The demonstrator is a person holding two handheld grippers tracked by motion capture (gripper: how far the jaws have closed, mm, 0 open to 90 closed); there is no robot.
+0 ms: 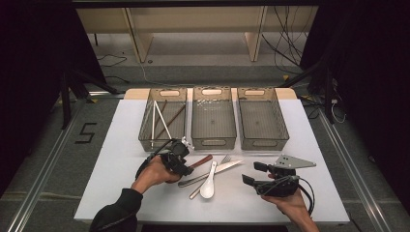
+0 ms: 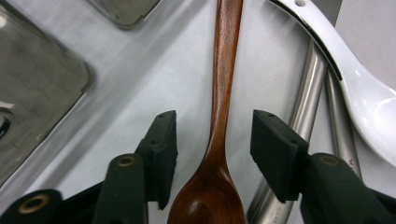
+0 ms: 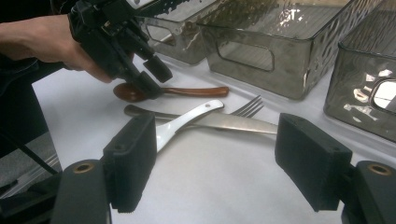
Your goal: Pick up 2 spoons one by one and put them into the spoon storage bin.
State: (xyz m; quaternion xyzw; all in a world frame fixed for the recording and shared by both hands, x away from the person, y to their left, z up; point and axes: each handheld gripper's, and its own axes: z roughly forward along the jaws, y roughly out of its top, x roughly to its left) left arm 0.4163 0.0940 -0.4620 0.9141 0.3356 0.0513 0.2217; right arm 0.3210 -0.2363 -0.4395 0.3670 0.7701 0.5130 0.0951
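A brown wooden spoon (image 1: 202, 161) (image 2: 223, 93) (image 3: 187, 91) lies flat on the white table in front of the bins. My left gripper (image 1: 186, 166) (image 2: 214, 126) (image 3: 154, 77) reaches down over the neck just above its bowl. The jaws straddle it, with a gap showing on each side, so the pads do not press on it. My right gripper (image 1: 254, 174) (image 3: 215, 158) hovers open to the right of the cutlery, nothing between its jaws. Beside the wooden spoon lie a white ceramic spoon (image 1: 209, 183) (image 2: 369, 102) (image 3: 182, 123), a steel knife (image 1: 227, 167) (image 3: 233, 122) and a fork (image 1: 223, 158) (image 3: 247, 108).
Three smoky clear bins stand in a row at the back. The left bin (image 1: 145, 126) holds several chopsticks, while the middle bin (image 1: 213, 141) and right bin (image 1: 263, 143) look bare. The table's front edge runs close to both forearms.
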